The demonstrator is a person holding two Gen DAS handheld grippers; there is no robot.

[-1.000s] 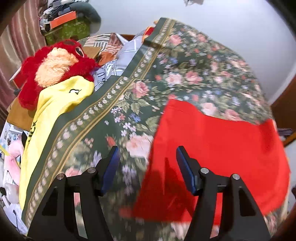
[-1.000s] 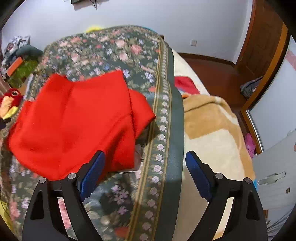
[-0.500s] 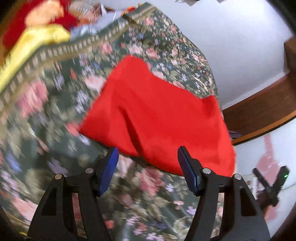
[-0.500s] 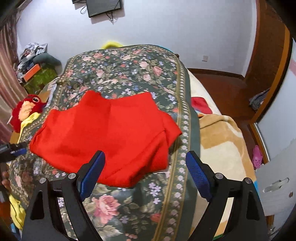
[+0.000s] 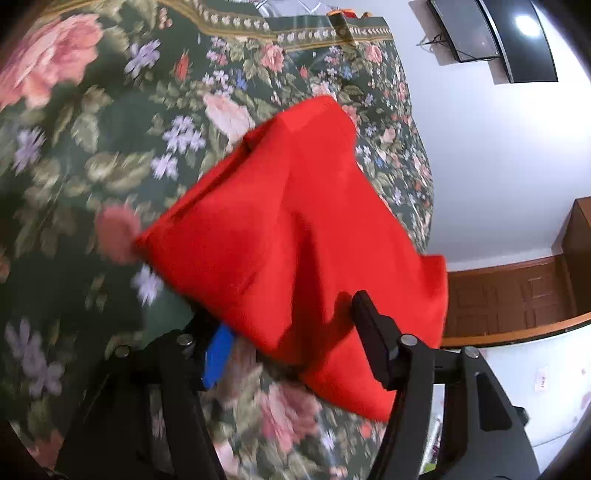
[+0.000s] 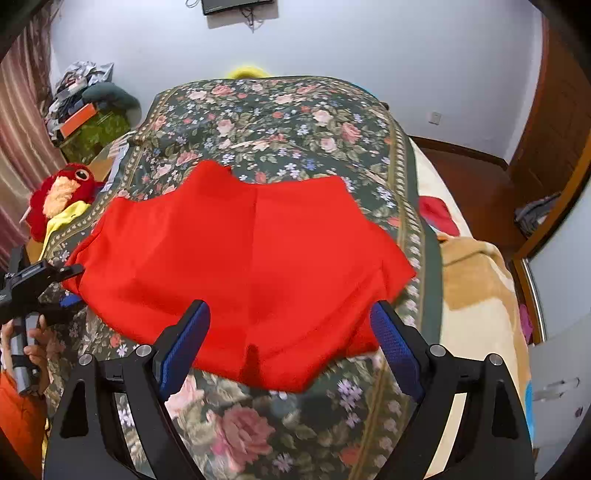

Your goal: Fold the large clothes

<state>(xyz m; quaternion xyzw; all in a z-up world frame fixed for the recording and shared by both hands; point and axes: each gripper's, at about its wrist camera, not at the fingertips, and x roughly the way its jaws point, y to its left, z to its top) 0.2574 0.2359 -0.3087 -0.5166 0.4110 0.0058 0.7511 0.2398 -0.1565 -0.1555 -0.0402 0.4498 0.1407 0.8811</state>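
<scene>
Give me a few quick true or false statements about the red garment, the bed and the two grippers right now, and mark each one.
1. The red garment lies on a floral bedspread. True.
2. The right gripper is clamped on the garment. False: its jaws stand wide open above the near edge, gripping nothing.
3. The left gripper has the garment's edge between its fingers. True, and its jaws have just been closing, though a firm pinch is not yet clear.
4. A red plush toy sits at the bed's left side. True.
5. The garment is blue. False: it is red.
6. A screen hangs on the wall. True.
</scene>
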